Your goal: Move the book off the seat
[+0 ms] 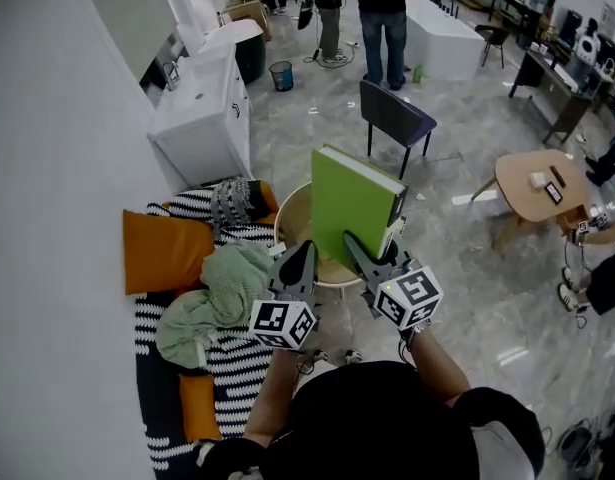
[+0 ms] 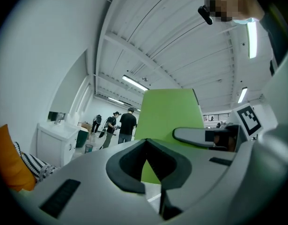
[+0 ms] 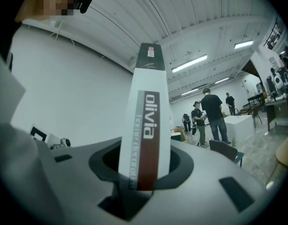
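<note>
Jaws: right gripper [image 1: 359, 248] clamps book [image 1: 352, 203] spine, upright over seat [image 1: 287, 223]; left gripper [image 1: 301, 253] closed, empty. Book stiff, likely heavy, slick; grip spine low.

A person is wearing a black short-sleeved top [image 1: 387, 418] with a pale band at the right sleeve. The left gripper [image 1: 305, 250] and right gripper [image 1: 372, 245] are showing grey bodies, dark jaws, and white cubes [image 1: 283, 323] printed with black square markers.
</note>
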The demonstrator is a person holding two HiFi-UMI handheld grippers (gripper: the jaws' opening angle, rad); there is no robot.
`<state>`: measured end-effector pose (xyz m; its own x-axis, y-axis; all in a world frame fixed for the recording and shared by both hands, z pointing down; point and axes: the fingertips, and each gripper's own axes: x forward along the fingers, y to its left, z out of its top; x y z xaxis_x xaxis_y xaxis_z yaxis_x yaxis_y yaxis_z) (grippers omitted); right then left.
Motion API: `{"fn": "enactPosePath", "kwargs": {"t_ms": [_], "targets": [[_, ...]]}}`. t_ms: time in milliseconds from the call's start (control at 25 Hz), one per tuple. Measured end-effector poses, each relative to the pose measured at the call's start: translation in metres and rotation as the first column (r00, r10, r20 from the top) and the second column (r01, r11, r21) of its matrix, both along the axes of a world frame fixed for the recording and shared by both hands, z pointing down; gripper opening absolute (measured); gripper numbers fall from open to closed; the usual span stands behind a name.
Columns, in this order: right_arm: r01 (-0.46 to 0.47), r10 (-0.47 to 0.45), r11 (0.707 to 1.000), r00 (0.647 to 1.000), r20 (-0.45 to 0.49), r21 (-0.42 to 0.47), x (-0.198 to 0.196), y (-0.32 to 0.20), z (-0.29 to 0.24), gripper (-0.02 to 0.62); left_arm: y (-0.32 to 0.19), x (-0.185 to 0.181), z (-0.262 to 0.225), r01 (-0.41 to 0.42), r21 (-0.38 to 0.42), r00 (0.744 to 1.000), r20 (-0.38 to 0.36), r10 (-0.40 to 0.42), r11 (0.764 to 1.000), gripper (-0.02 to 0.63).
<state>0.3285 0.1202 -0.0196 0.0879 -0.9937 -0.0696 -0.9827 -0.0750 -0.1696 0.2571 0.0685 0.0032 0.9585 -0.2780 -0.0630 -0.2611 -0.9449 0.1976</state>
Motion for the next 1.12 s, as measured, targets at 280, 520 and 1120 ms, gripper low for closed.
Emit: {"fn": "enactPosePath", "kwargs": {"t_ms": [280,520,1120], "targets": [[-0.088,0.088,0.996,0.996,-0.023,-0.030,-0.004,-0.009,-0.002,0.143,-0.021,0.005,-0.003,-0.079,0.008,0.997,-0.008,0.079,0.997,0.009],[-0.147,0.146,0.987,0.989,-0.030,-0.064,-0.013,-0.024,0.009,0.143,-0.038,0.005,0.008,-0.146,-0.021,0.989,-0.016,0.145,0.989,0.009],[-0.221,0.232,0.962,0.971,0.052,-0.162,-0.007,-0.043,0.060,0.143,-0.069,0.010,0.059,-0.198,-0.086,0.978,0.044,0.202,0.977,0.009]]}}
